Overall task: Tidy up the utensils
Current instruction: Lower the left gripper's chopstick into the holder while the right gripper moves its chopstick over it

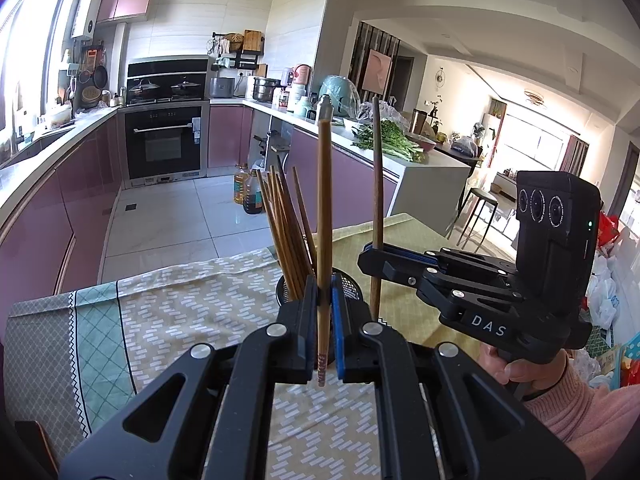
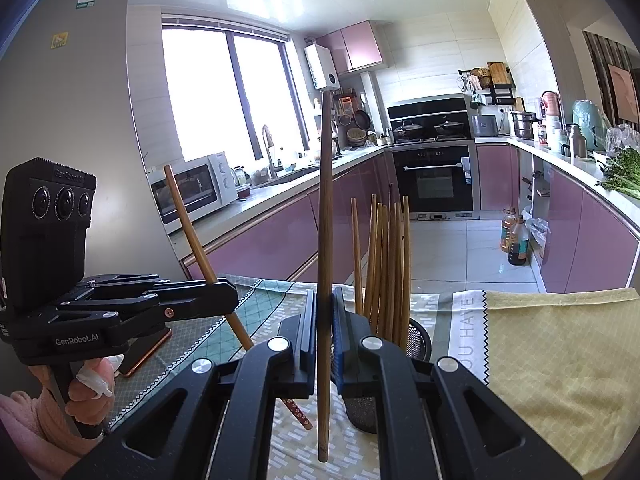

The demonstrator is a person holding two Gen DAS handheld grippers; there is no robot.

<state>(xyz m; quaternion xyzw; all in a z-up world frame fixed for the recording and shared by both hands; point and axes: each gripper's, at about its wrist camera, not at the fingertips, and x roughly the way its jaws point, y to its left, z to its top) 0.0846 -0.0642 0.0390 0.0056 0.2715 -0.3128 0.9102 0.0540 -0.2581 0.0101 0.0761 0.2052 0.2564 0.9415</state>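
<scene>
In the left wrist view my left gripper (image 1: 324,284) is shut on an upright wooden chopstick (image 1: 324,200), whose patterned end pokes out below the jaws. Just behind it stands a black mesh holder (image 1: 354,288) with several chopsticks (image 1: 286,232) fanned out. To the right, my right gripper (image 1: 374,252) is shut on a darker chopstick (image 1: 377,180), also upright. The right wrist view shows that gripper (image 2: 324,296) clamping its chopstick (image 2: 325,220), the holder (image 2: 418,340) directly behind and to the right, and the left gripper (image 2: 224,294) holding its tilted chopstick (image 2: 192,232).
Patterned cloths (image 1: 192,312) and a yellow-green cloth (image 2: 560,352) cover the table. A phone (image 2: 148,348) lies under the left gripper. Beyond the table's far edge are the tiled floor, oil bottles (image 1: 248,192) and pink kitchen cabinets (image 2: 280,240).
</scene>
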